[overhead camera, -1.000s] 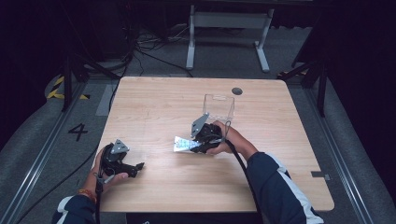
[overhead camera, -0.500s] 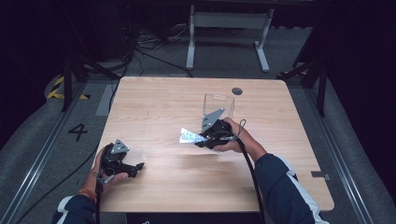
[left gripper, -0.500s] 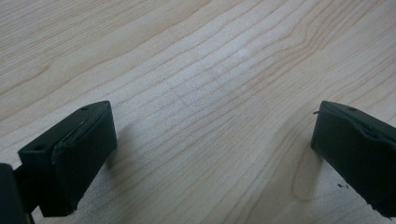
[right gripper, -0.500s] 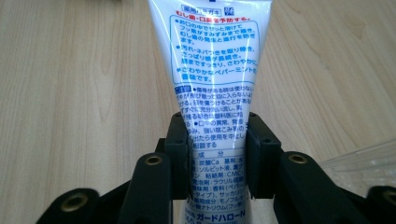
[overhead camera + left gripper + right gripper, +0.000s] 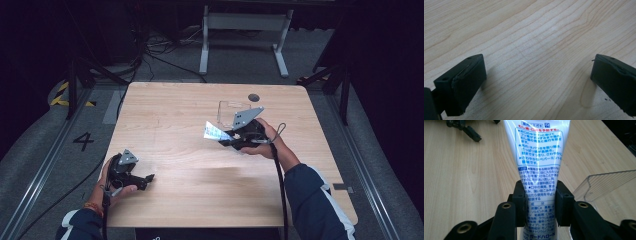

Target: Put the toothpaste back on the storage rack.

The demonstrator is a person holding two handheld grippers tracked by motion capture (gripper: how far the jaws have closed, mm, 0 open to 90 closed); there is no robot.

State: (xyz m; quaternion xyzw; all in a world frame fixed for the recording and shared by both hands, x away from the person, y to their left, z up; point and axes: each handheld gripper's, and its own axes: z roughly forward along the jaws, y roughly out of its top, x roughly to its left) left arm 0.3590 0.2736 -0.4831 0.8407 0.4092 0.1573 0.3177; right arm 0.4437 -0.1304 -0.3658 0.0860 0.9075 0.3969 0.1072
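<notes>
A white toothpaste tube (image 5: 214,132) with blue print hangs above the wooden table (image 5: 175,110), right of the middle. My right gripper (image 5: 227,139) is shut on it, and the tube sticks out to the left. In the right gripper view the pads (image 5: 520,202) press both sides of the tube (image 5: 539,157) near its cap end. A clear plastic box (image 5: 230,111) stands just behind that gripper and shows as a clear plastic box (image 5: 606,187) at its right. My left gripper (image 5: 145,179) rests at the front left, open; its jaws stand wide apart over bare wood (image 5: 536,80).
A dark round grommet (image 5: 253,97) sits in the table near its far edge. A metal stand (image 5: 242,22) is on the floor behind the table. Cables trail from both grippers toward the front edge. The left gripper (image 5: 464,126) shows far off in the right gripper view.
My right gripper has lifted the tube off the table and carried it up and to the right, closer to the clear box. The left gripper has stayed where it was.
</notes>
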